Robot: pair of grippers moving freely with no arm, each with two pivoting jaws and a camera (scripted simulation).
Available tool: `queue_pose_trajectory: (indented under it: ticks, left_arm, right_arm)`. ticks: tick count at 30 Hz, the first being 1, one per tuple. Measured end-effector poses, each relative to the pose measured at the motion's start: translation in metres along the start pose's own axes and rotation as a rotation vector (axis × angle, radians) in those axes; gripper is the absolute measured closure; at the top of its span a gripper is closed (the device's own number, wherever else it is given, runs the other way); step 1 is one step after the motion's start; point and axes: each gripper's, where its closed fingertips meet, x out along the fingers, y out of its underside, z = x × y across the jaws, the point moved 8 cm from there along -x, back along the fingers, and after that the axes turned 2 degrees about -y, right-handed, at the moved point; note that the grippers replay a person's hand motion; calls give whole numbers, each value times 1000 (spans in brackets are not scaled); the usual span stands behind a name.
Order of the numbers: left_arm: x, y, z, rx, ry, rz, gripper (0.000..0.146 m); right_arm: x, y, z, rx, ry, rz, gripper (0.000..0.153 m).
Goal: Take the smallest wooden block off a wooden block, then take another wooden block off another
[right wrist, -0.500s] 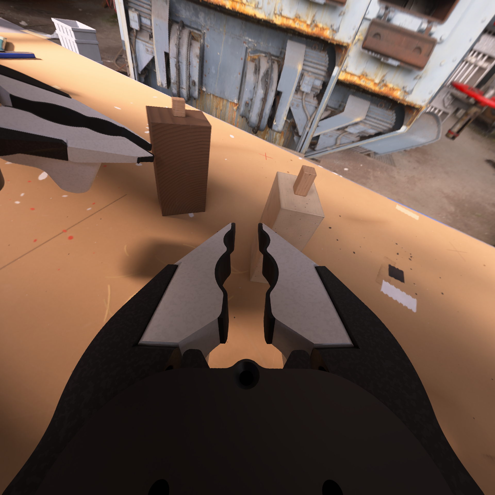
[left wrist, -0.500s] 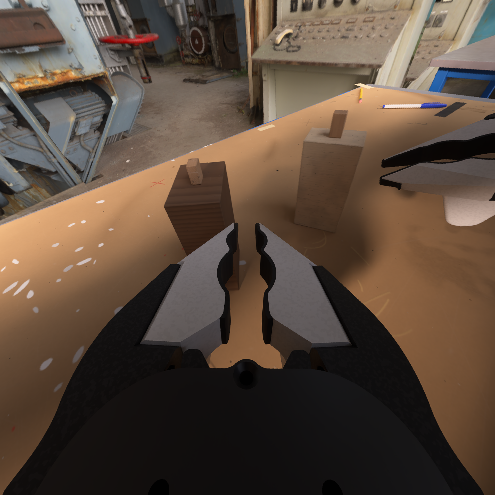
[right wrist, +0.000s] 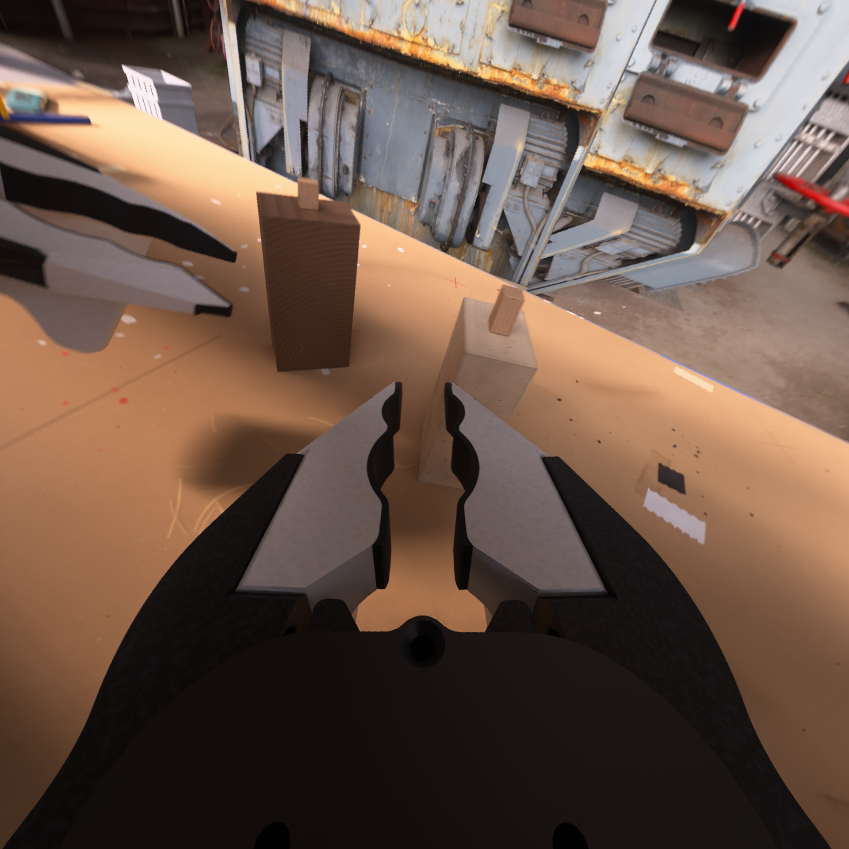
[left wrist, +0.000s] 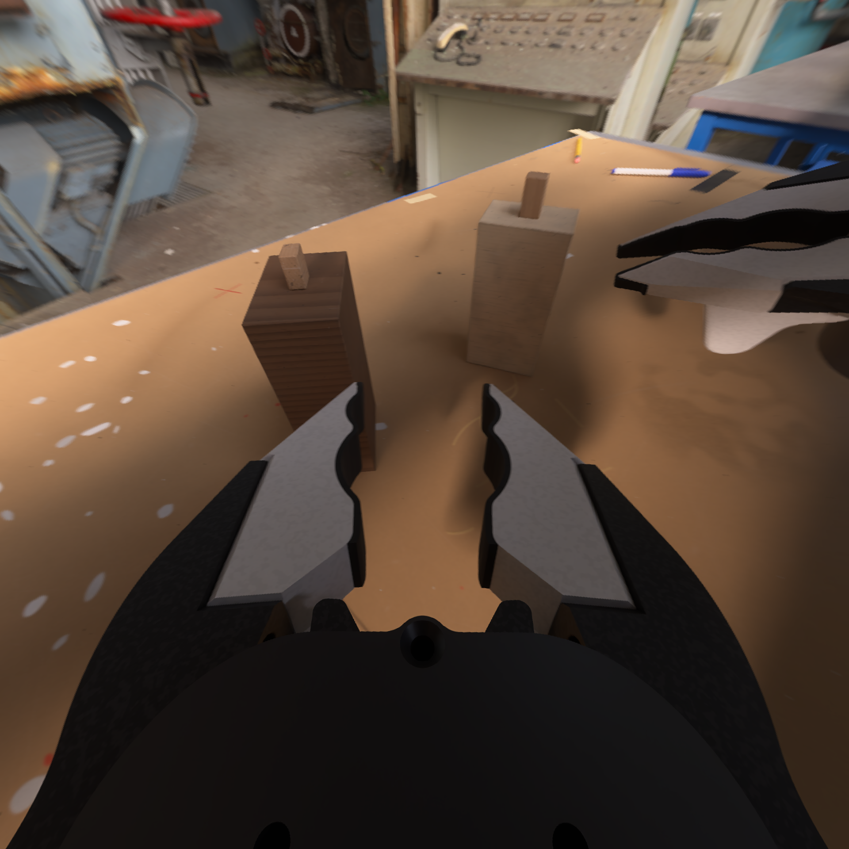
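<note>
A tall dark brown block [left wrist: 303, 349] stands on the table with the smallest pale block [left wrist: 294, 266] on top. To its right a tall pale block [left wrist: 519, 289] carries a slim brown block [left wrist: 533, 195]. My left gripper [left wrist: 422, 388] is open and empty, short of the dark block and just right of it. My right gripper [right wrist: 423, 387] is empty, its jaws only slightly apart, just short of the pale block [right wrist: 487, 381] with the slim block [right wrist: 505, 310]. The dark block [right wrist: 310, 285] and smallest block [right wrist: 308, 194] stand beyond to the left. Each gripper shows in the other's view.
The brown table's far edge [left wrist: 321, 225] runs diagonally close behind the blocks. A blue and white pen [left wrist: 657, 172], a pencil [left wrist: 578, 150] and a black strip [left wrist: 714, 181] lie at the far right. A black patch with a white strip [right wrist: 673, 500] lies right of the pale block.
My left gripper's jaws have opened wide and it has shifted a little to the right of the dark block. My right gripper has barely moved, its gap about the same.
</note>
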Motion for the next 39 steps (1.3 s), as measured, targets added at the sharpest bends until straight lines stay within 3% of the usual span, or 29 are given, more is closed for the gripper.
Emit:
queue_pose_trajectory:
  ticks: [1, 3, 6, 9, 11, 14, 23, 29, 33, 39]
  left_arm:
    - [-3, -2, -1, -22, 28, 4, 86]
    - [-16, -12, 0, -53, 60, -41, 83]
    - [-41, -34, 11, -79, 36, -150, 89]
    - [-49, -53, 36, -10, -82, -87, 99]
    - [-42, -61, 53, 36, -130, 19, 101]
    - [-22, -73, 67, -8, -56, 104, 108]
    - [31, -75, 58, -136, 49, 309, 100]
    - [42, -71, 50, -143, 45, 398, 118]
    - [47, -73, 54, -101, -37, 415, 139]
    - [46, -86, 54, -108, -137, 209, 139]
  right_arm:
    - [-3, -2, -4, 31, -5, -8, 130]
    - [-12, -11, -15, 81, -15, -51, 126]
    - [-22, -31, -37, 134, -55, -106, 125]
    - [-13, -43, -59, 92, -51, 21, 124]
    - [1, -47, -68, 98, -82, 135, 122]
    - [20, -57, -65, 180, -177, 239, 120]
    - [60, -69, -57, 217, -122, 575, 123]
    - [69, -61, -53, 213, -110, 699, 132]
    - [69, -60, -55, 228, -90, 685, 140]
    - [64, -72, -60, 237, 14, 419, 142]
